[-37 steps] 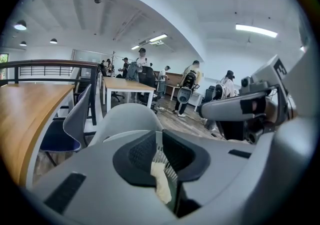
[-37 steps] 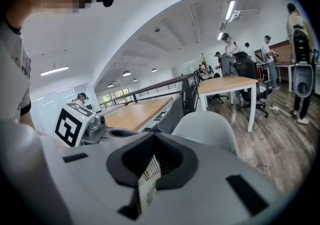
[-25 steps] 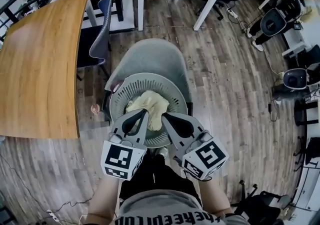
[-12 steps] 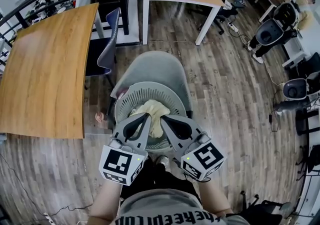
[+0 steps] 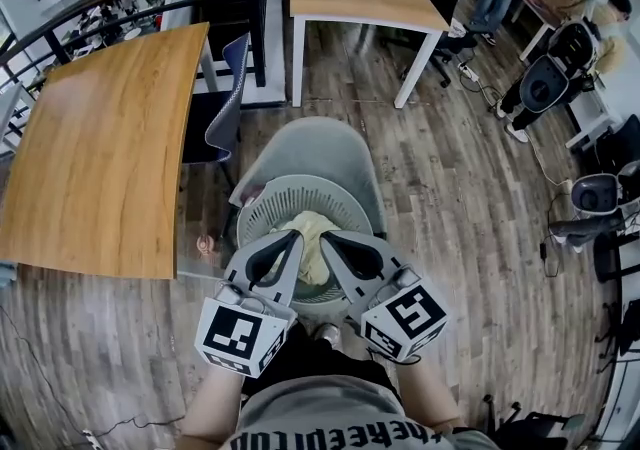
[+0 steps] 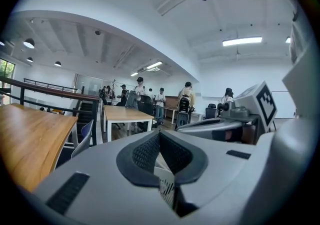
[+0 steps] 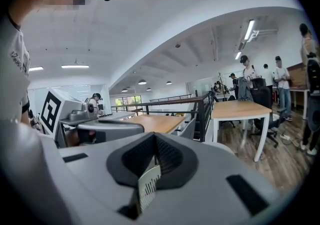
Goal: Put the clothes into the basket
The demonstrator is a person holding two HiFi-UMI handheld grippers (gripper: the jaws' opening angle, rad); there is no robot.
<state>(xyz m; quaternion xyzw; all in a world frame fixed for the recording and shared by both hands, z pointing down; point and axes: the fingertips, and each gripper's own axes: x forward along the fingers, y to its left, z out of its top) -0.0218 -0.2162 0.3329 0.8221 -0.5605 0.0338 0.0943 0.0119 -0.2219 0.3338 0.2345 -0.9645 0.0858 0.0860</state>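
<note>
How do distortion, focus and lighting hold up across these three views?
Head view: heavy fisheye, the edge of the wooden table bows; evenly lit, sharp. Left gripper view: dark circular vignette, the strip light blows out, the left hand-held gripper looks soft up close. Right gripper view: same vignette, the ceiling arcs.

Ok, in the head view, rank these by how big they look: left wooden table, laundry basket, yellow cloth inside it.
1. Left wooden table, clearly the largest.
2. Laundry basket.
3. Yellow cloth, smallest, though only part of it shows.

Grey chair point(image 5: 312, 146), basket point(image 5: 268, 208) on its seat
</note>
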